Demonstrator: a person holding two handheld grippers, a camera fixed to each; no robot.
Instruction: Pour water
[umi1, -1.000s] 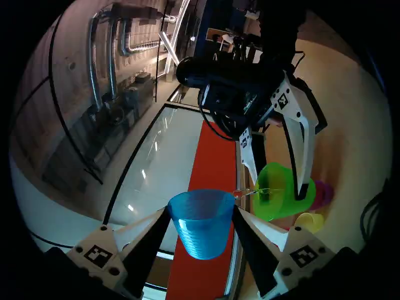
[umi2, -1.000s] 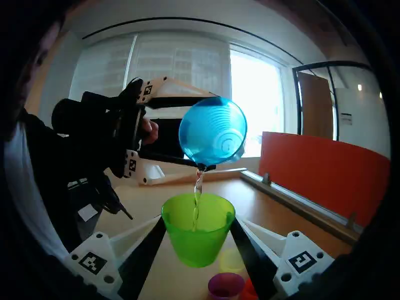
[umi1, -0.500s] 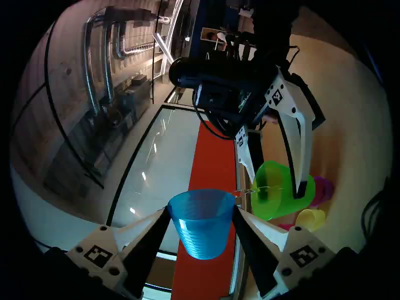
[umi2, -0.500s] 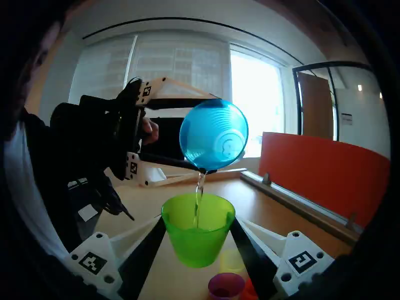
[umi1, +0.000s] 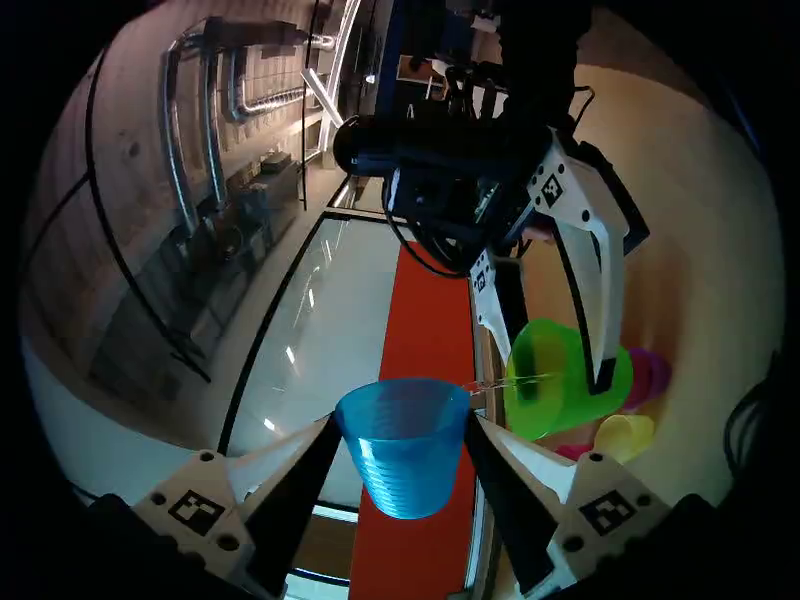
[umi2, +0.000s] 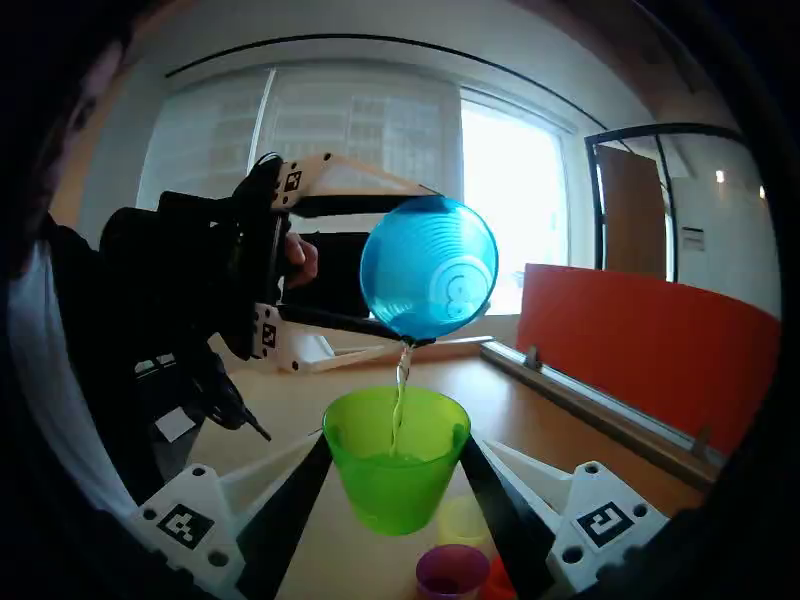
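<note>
My left gripper (umi1: 405, 455) is shut on a translucent blue cup (umi1: 403, 455), tipped on its side. In the right gripper view that blue cup (umi2: 428, 268) hangs above a green cup (umi2: 396, 470), and a thin stream of water (umi2: 400, 395) falls from its rim into the green one. My right gripper (umi2: 396, 480) is shut on the green cup, held upright over the wooden table (umi2: 560, 440). The left gripper view shows the green cup (umi1: 560, 380) between the right gripper's white fingers (umi1: 600, 290). Water has pooled in the green cup.
A purple cup (umi2: 453, 572) and a yellow cup (umi2: 463, 520) stand on the table below the green cup. An orange partition (umi2: 650, 340) runs along the table's right edge. A person's hand (umi2: 298, 258) holds the left gripper. Bright windows lie behind.
The blue cup has tipped slightly further and water keeps running. The level in the green cup has risen. Both grippers stay nearly in place.
</note>
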